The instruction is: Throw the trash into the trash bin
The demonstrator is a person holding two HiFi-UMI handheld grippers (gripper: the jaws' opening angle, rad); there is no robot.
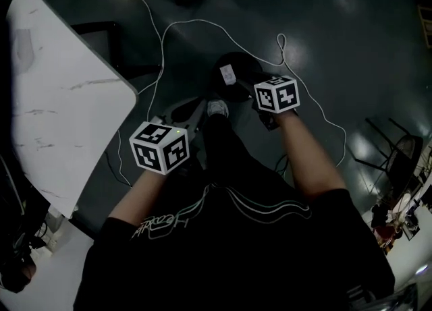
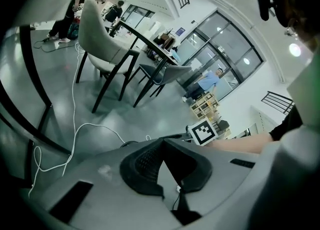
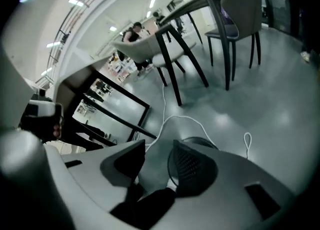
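Fingers (image 2: 142,163) of left gripper (image 2: 162,141) clenched empty, right gripper (image 3: 159,145) parted, white trash (image 1: 228,73) in trash bin (image 1: 250,67), head view only

Trash bin (image 1: 244,65): upper centre of the head view; its lower right side is covered by the marker cube (image 1: 277,94) of the right gripper (image 3: 159,145). In the right gripper view only a thin arc of its rim shows past one jaw.
White piece (image 1: 228,73): at the bin, too small to identify.
Marble table (image 1: 61,121): cut off by the left edge of the head view.
Chair (image 1: 399,154): at the right edge, dark and partly cut off.
Clutter (image 1: 395,218): lower right, too small to name.
Person in blue (image 2: 207,80): upper middle of the left gripper view, tiny.
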